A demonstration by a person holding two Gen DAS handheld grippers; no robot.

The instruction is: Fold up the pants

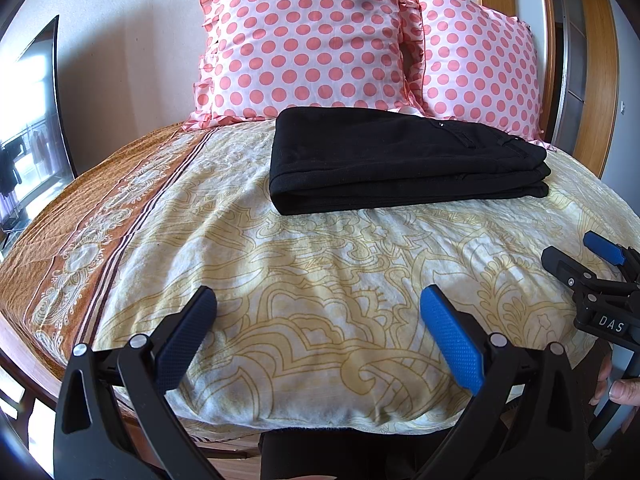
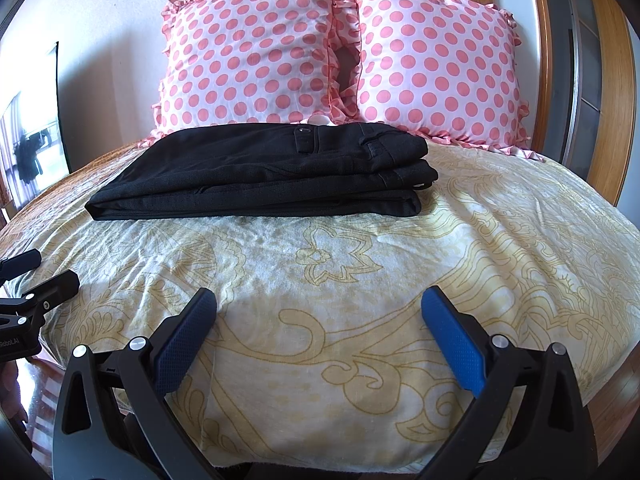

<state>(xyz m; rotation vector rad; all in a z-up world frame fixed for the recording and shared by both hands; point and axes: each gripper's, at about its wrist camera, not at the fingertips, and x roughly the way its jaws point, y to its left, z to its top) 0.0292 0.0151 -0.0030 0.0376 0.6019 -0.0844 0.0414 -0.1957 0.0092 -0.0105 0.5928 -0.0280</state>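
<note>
Pants lie folded at 12 o'clock on the bed. Left gripper and right gripper hover with jaws wide apart, holding nothing.

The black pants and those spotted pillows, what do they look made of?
The black pants: seemingly a matte woven cloth, perhaps cotton twill, with thick, soft fold edges and no shine. The spotted pillows: probably a thin satin-like fabric, since the covers have a faint sheen and frilled edges.

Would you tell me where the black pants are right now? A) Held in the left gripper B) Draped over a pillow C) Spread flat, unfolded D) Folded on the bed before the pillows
D: the black pants lie in a folded stack on the bed before the pillows, with both grippers open and apart from them.
</note>
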